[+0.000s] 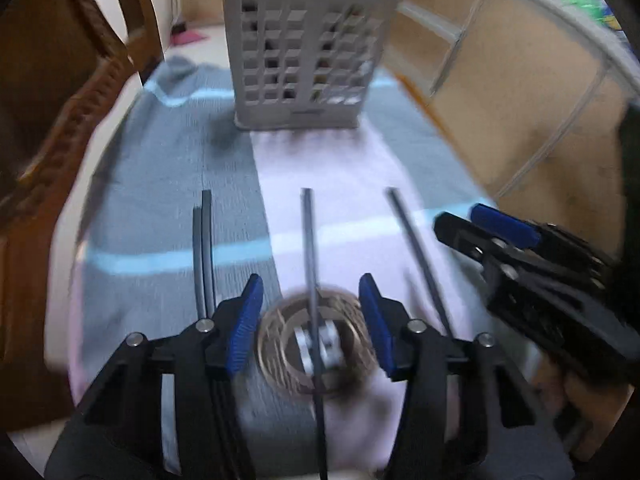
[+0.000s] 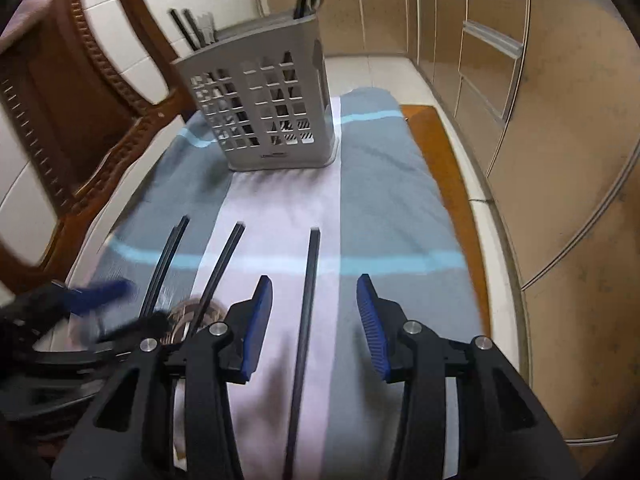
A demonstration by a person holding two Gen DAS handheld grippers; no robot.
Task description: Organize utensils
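A grey perforated utensil caddy (image 1: 304, 56) stands at the far end of a striped cloth (image 1: 160, 184); it also shows in the right wrist view (image 2: 268, 108), with dark utensil handles sticking up. Several black chopsticks lie on the cloth: a pair at left (image 1: 202, 252), one in the middle (image 1: 309, 248), one at right (image 1: 416, 248). My left gripper (image 1: 311, 312) is open above the middle chopstick and a round wooden ring (image 1: 276, 344). My right gripper (image 2: 315, 312) is open over a single chopstick (image 2: 308, 292); it shows in the left wrist view (image 1: 464, 224).
A carved wooden chair (image 2: 80, 92) stands left of the table. Beige kitchen cabinets (image 2: 540, 120) run along the right, with an orange mat (image 2: 440, 152) on the floor. The left gripper appears blurred in the right wrist view (image 2: 100, 312).
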